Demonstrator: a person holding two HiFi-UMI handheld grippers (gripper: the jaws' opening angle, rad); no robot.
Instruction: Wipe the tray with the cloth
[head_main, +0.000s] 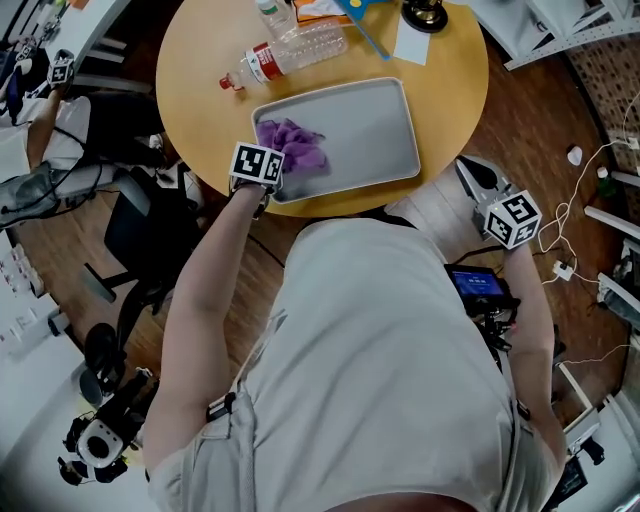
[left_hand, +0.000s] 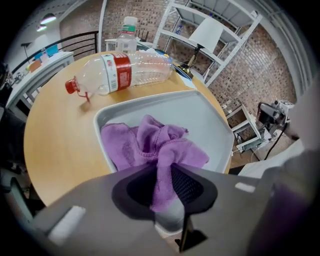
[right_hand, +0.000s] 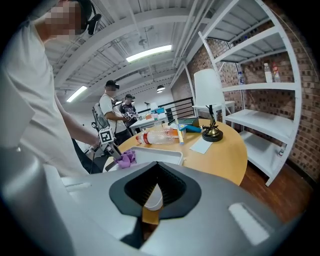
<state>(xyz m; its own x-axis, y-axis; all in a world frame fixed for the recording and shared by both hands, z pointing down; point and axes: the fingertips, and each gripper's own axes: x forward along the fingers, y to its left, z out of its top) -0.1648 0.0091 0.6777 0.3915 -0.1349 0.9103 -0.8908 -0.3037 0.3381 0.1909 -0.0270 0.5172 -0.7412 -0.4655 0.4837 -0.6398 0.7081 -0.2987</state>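
Observation:
On the round wooden table (head_main: 200, 60) a grey tray (head_main: 375, 135) lies near the front edge. A crumpled purple cloth (head_main: 295, 145) rests in the tray's left end. My left gripper (head_main: 276, 166) comes in over that front left corner and is shut on the cloth. In the left gripper view a fold of the cloth (left_hand: 152, 142) runs up between the jaws of that gripper (left_hand: 162, 187), with the tray (left_hand: 212, 117) beyond it. My right gripper (head_main: 470, 172) hangs off the table's right side, away from the tray. Its jaws (right_hand: 154, 195) stand slightly apart with nothing between them.
An empty plastic bottle (head_main: 295, 50) lies on the table behind the tray, with a second bottle (head_main: 272, 14), a lamp base (head_main: 426, 14) and a white paper (head_main: 412, 44) farther back. A black chair (head_main: 135, 235) stands at the left. Cables (head_main: 575, 215) and white shelving (right_hand: 260, 115) are at the right.

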